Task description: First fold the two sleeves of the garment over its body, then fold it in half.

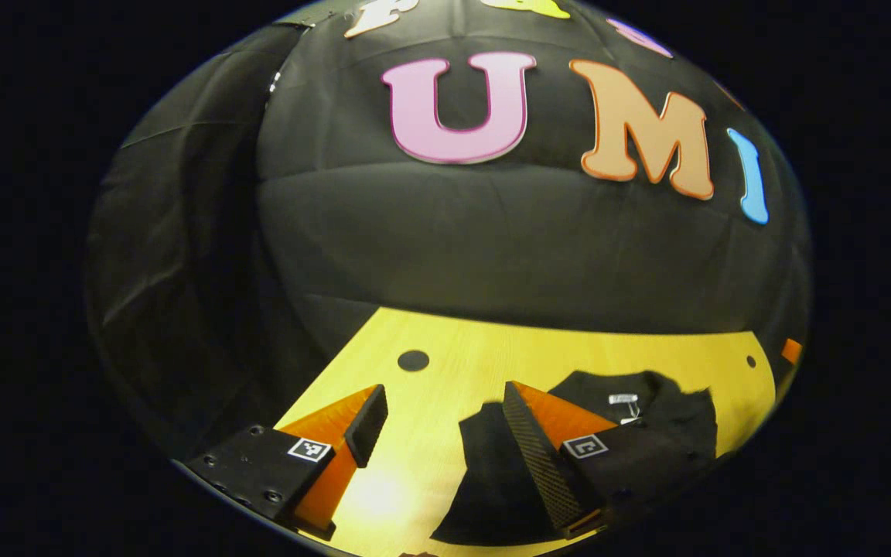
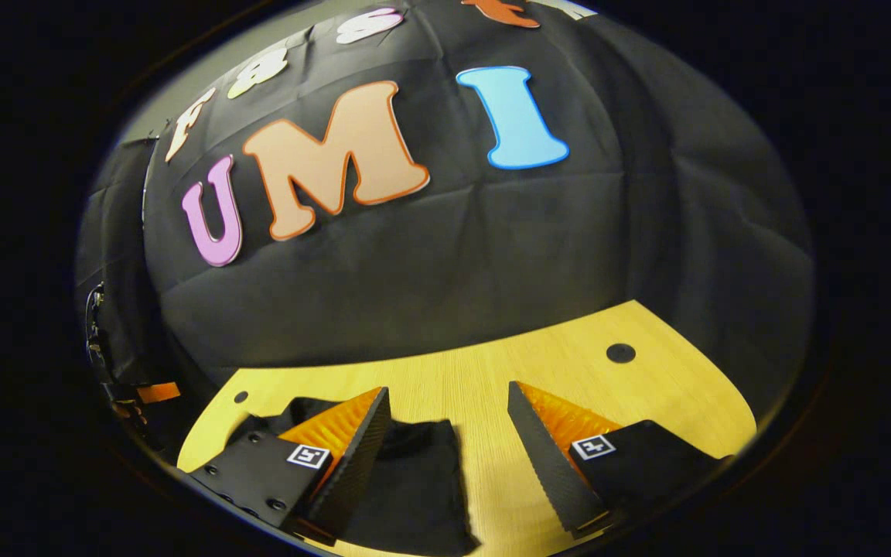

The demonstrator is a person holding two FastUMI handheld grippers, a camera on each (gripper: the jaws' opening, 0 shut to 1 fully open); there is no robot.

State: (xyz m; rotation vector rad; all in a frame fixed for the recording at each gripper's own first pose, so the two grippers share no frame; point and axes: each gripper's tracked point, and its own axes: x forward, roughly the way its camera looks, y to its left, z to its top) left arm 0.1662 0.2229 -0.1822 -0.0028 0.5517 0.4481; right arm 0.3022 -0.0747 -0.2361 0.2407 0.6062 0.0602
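In the left gripper view, the dark garment (image 1: 646, 425) is being partly hidden behind one finger of the left gripper (image 1: 438, 433), whose fingers are being held spread above the wooden table (image 1: 461, 363); its lower edge is being cut off. In the right gripper view, the garment (image 2: 414, 480) is being seen lying on the table (image 2: 554, 371), partly covered by the right gripper (image 2: 445, 433), fingers spread, nothing being pinched. Black cloth (image 2: 453, 263) is being seen hanging behind the table.
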